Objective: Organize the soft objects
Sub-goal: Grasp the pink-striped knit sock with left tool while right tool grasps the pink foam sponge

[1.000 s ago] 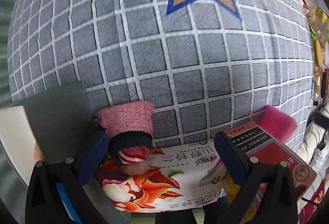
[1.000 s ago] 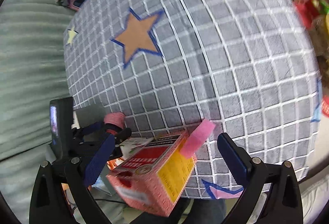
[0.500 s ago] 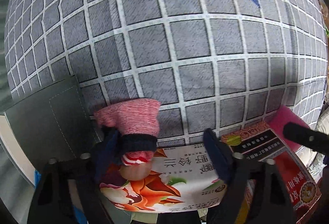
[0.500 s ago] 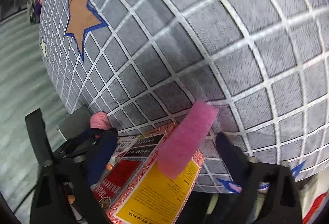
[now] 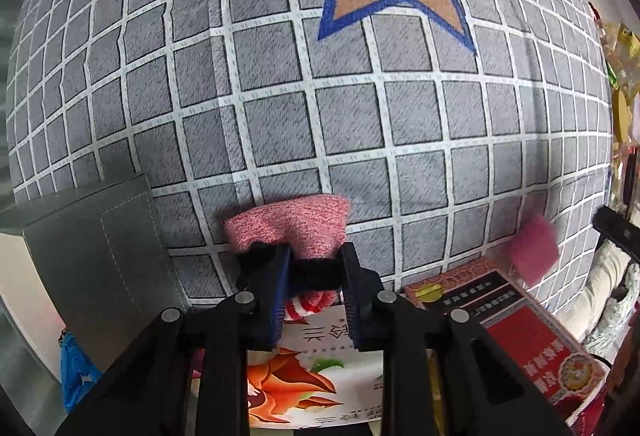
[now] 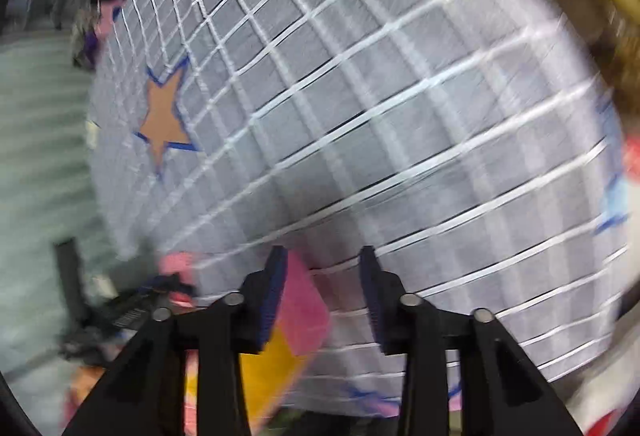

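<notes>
Left gripper (image 5: 315, 268) points steeply down, jaws closing; right gripper (image 6: 323, 290), blurred, seemingly half-open, also closing.

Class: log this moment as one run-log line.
left claw: closing on pink sock | right claw: closing, pink sponge between jaws, not yet gripped

L gripper (image 5: 314, 278) closing on sock (image 5: 288, 226); R gripper (image 6: 324, 290) closing.

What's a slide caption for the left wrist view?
Left tongs closing on a pink sock lying on the grey checked cloth.
</notes>
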